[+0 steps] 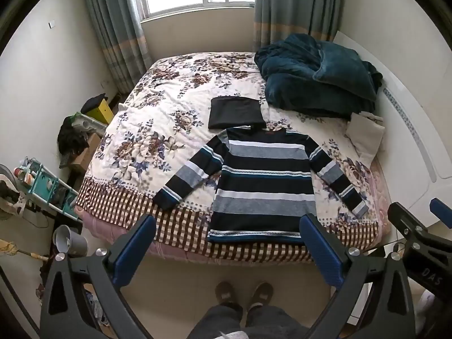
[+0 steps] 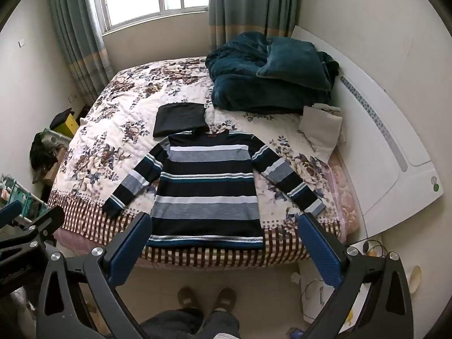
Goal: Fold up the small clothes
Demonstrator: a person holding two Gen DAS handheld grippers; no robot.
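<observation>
A navy, grey, white and teal striped sweater (image 1: pixel 262 180) (image 2: pixel 206 186) lies flat on the bed, both sleeves spread out, its hem at the bed's near edge. A folded black garment (image 1: pixel 236 113) (image 2: pixel 179 120) lies just beyond its collar. My left gripper (image 1: pixel 227 226) hangs above the floor short of the bed edge, open wide with nothing between its blue pads. My right gripper (image 2: pixel 224 224) hangs beside it at like height, also open and empty. The right gripper's frame (image 1: pixel 418 234) shows at the right edge of the left wrist view.
The bed (image 1: pixel 158 118) has a floral cover. A teal blanket heap (image 1: pixel 319 73) and a beige cloth (image 1: pixel 365 132) lie at its far right by the white headboard (image 1: pixel 418 130). Clutter, a shelf (image 1: pixel 53 186) and a grey bucket (image 1: pixel 69 240) stand left. A person's feet (image 1: pixel 244 293) stand on the floor below.
</observation>
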